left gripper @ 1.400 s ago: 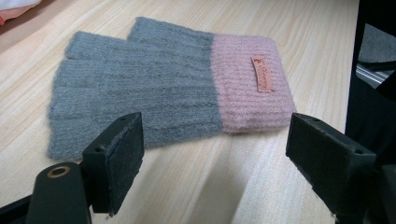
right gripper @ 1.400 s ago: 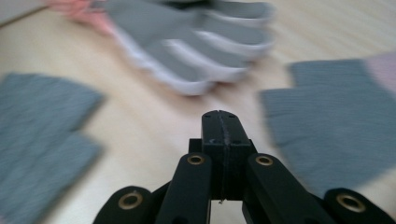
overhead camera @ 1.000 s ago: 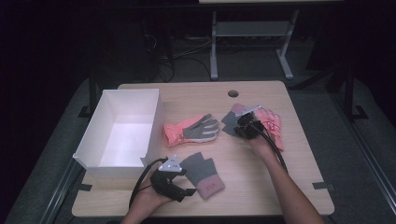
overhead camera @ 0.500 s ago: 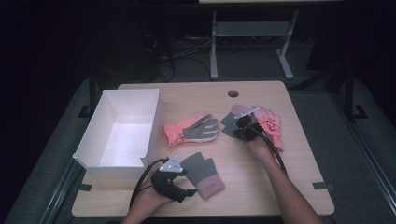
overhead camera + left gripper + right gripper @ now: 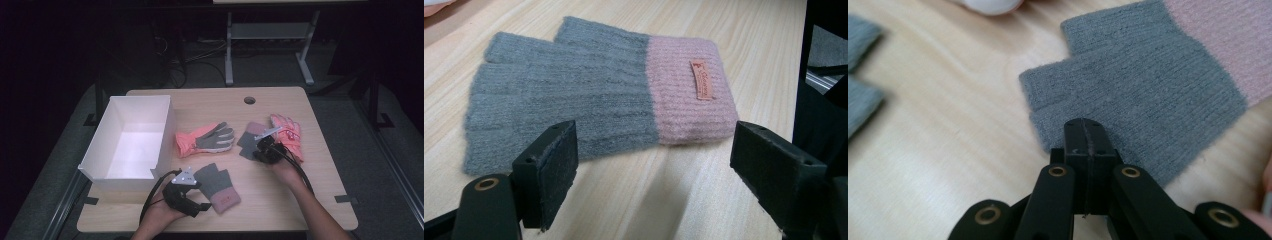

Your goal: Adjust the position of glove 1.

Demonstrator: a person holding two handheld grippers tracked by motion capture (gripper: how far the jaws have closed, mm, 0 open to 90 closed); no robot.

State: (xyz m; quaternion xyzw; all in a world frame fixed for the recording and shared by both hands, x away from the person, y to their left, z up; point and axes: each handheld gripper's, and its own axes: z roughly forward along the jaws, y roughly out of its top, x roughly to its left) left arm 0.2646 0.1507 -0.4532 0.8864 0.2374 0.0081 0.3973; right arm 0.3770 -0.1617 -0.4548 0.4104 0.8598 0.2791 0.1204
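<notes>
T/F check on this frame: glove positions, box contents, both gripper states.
1. The left gripper stands open in front of a grey and pink fingerless glove. True.
2. The right gripper is wide open. False: its jaws are pressed together, over the edge of the grey knit glove.
3. The white box holds a glove. False: it looks empty.
4. A coral and grey fingered glove lies beside the box. True.
</notes>
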